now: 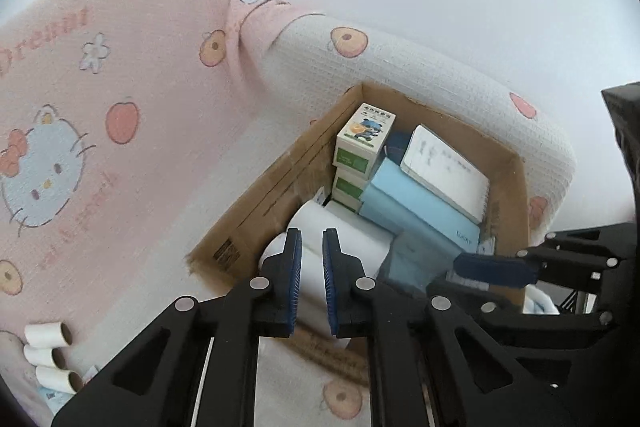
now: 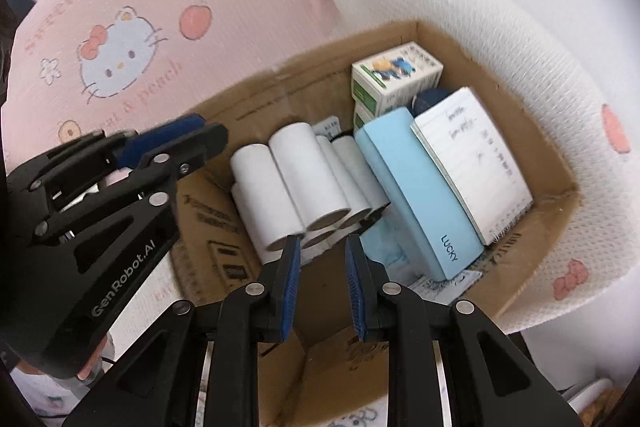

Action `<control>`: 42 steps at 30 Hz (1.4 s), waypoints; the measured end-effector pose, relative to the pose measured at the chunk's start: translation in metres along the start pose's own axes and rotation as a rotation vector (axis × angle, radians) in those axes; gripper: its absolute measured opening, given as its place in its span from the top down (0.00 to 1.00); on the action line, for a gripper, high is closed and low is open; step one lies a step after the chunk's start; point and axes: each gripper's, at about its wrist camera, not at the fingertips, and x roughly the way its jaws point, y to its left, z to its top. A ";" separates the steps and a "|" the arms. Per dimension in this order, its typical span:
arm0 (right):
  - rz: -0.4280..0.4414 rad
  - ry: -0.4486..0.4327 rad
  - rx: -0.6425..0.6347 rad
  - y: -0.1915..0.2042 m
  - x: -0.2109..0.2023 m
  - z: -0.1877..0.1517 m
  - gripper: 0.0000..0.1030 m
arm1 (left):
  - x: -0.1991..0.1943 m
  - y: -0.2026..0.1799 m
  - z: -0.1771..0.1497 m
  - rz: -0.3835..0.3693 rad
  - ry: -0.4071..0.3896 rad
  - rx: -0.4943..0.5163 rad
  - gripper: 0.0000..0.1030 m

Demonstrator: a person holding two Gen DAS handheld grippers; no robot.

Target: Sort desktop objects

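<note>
Three paper tubes [image 1: 50,357] lie side by side on the pink blanket [image 1: 120,75], at the near left of my left hand-held gripper [image 1: 311,283], open ends facing right; the cardboard box [image 1: 256,211] sits ahead. Left jaws nearly together, empty; right hand-held gripper [image 2: 323,281] closed to its narrowest, empty. Left is nearer.

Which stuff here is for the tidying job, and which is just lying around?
For the job:
cardboard box
white rolls in the box
three loose rolls
blue case
notebook
green-and-white cartons

Just there:
pink cartoon-cat blanket
</note>
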 end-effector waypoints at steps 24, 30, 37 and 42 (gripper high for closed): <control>-0.237 -0.234 -0.176 0.084 -0.109 -0.051 0.80 | -0.106 0.003 -0.051 0.098 -0.020 0.033 0.37; -0.254 -0.287 -0.195 0.089 -0.125 -0.061 0.43 | -0.113 -0.001 -0.050 0.142 0.002 0.053 0.37; -0.229 -0.295 -0.207 0.091 -0.130 -0.066 0.38 | -0.117 0.002 -0.048 0.124 -0.003 0.025 0.37; -0.247 -0.282 -0.201 0.091 -0.127 -0.066 0.37 | -0.117 0.001 -0.049 0.116 0.001 0.034 0.37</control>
